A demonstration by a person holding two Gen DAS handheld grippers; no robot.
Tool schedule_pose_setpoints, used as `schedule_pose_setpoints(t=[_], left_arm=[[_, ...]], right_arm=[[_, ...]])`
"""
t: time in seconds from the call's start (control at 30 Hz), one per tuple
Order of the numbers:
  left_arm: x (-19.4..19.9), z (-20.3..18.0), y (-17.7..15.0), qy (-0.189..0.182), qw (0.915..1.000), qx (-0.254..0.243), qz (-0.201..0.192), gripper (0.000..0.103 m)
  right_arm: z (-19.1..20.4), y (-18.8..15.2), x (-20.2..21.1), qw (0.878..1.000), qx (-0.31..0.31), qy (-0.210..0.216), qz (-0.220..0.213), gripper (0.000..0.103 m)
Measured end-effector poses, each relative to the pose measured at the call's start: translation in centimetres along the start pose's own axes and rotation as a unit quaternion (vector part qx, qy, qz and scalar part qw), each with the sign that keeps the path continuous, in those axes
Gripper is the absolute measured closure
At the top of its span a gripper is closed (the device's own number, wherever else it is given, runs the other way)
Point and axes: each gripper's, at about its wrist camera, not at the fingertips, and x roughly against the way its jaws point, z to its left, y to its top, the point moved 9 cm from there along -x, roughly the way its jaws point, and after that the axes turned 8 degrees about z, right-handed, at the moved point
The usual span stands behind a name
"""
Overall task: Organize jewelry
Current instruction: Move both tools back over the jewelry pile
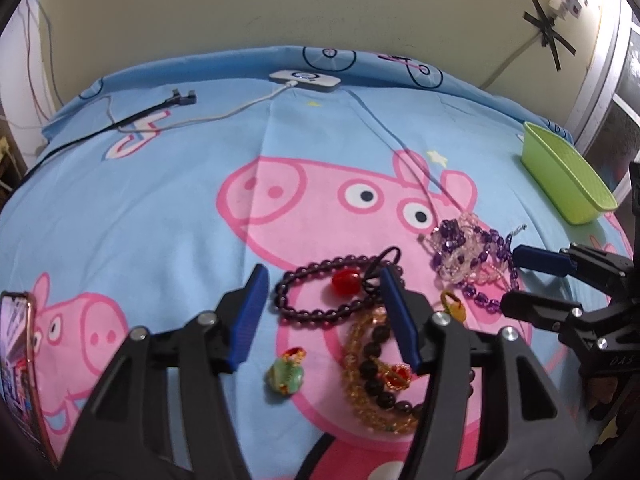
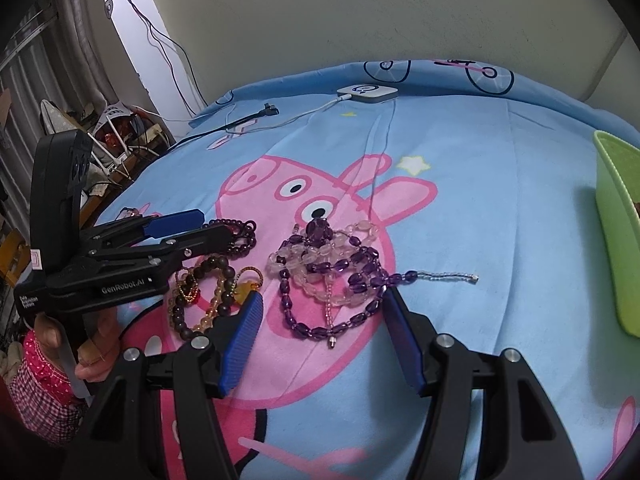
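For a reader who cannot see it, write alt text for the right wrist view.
The right gripper, open, hangs over a tangled purple and clear bead necklace on a blue cartoon-pig bedsheet. The left gripper reaches over dark bead bracelets; a green basket sits right.

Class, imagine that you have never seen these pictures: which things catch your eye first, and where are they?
The big pink cartoon pig printed on the blue sheet stands out first. On it lie tangled purple beads near the middle and a dark bracelet to their left. A green basket sits at the right edge.
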Motion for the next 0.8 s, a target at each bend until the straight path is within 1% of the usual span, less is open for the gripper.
schedule_pose_setpoints(t=[0.03,0.1,0.17,0.2,0.3,0.37,0.43,0.53,0.6,0.67,0.73,0.8], left_arm=[[0.0,0.2,0.0,-0.003,1.0000,0.005,0.001,0.048],[-0.1,0.6,0.0,-0.011,0.9998,0.018,0.003,0.048],[-0.1,0.9,0.0,-0.016,0.9996,0.025,0.003,0.048],[0.0,1.0,0.0,-0.019,0.9995,0.027,0.002,0.048],[0.1,0.9,0.0,-0.020,0.9995,0.026,0.001,0.048],[0.4,1.0,-0.1,-0.017,0.9996,0.021,-0.002,0.048],[0.8,1.3,-0.2,-0.013,0.9997,0.018,-0.006,0.048],[1.2,2.3,-0.7,-0.010,0.9998,0.018,-0.003,0.048],[1.8,3.0,-1.0,-0.016,0.9996,0.023,-0.004,0.048],[2.3,3.7,-1.2,-0.023,0.9993,0.030,-0.007,0.048],[2.9,4.5,-1.4,-0.023,0.9989,0.039,-0.011,0.048],[3.4,5.2,-1.5,-0.026,0.9984,0.049,-0.014,0.048]], right_arm=[[-0.1,0.0,0.0,1.000,-0.001,-0.005,-0.001,0.061],[-0.7,0.1,0.1,1.000,-0.009,-0.014,-0.004,0.072],[-1.4,0.1,0.2,1.000,-0.019,-0.021,-0.005,0.099],[-1.9,0.1,0.3,0.999,-0.028,-0.021,-0.006,0.103],[-3.2,0.2,0.8,0.998,-0.052,-0.024,-0.016,0.103],[-3.7,0.4,1.3,0.997,-0.065,-0.017,-0.028,0.103],[-3.6,0.5,1.9,0.997,-0.074,0.001,-0.037,0.103],[-2.7,0.6,2.0,0.997,-0.072,0.028,-0.029,0.103],[-1.8,0.6,1.9,0.997,-0.060,0.038,-0.026,0.096],[-0.5,0.5,1.8,0.998,-0.042,0.047,-0.022,0.077],[1.6,0.4,1.6,0.998,-0.012,0.057,-0.017,0.074],[3.4,0.3,1.4,0.998,0.016,0.064,-0.008,0.074]])
